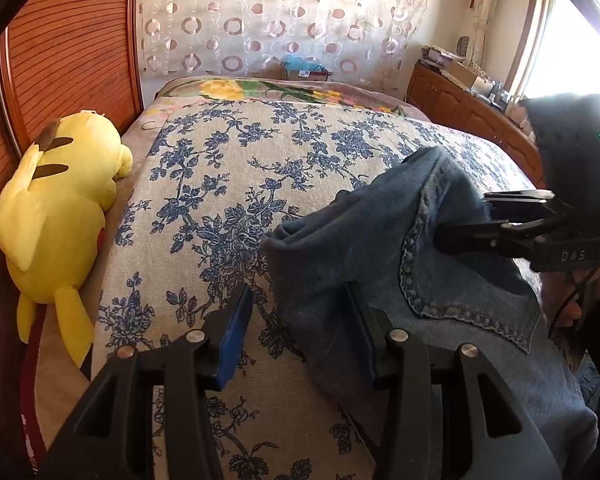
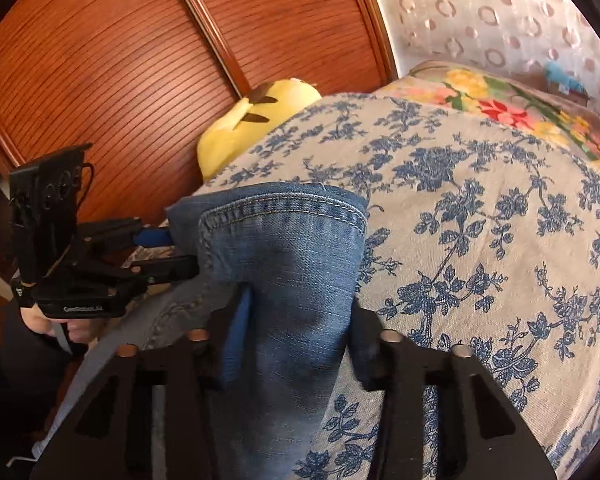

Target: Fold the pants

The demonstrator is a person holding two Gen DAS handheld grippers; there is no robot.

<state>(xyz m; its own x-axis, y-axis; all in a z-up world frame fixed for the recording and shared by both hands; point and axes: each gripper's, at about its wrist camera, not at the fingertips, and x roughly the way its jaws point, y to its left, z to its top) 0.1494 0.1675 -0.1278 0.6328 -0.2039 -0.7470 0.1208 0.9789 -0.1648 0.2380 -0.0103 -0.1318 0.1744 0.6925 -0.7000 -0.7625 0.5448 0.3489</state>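
Two tools meet the jeans (image 1: 380, 248) on the bed (image 1: 228, 184): right tool (image 2: 296, 316) clamps a fold; left tool (image 1: 300, 332) gapes, gripping nothing.

You see two fisheye views, both bright with daylight. In the left wrist view, a window (image 1: 572, 40) at the upper right is blown out to pure white, and glare washes over the sheer curtain (image 1: 284, 16) at the top centre. Straight lines bow outward near the edges, and black vignette fills the corners. The right wrist view is softer and slightly hazy, with the wooden panel (image 2: 112, 68) at the upper left evenly lit. Shadows stay faint and soft in both.
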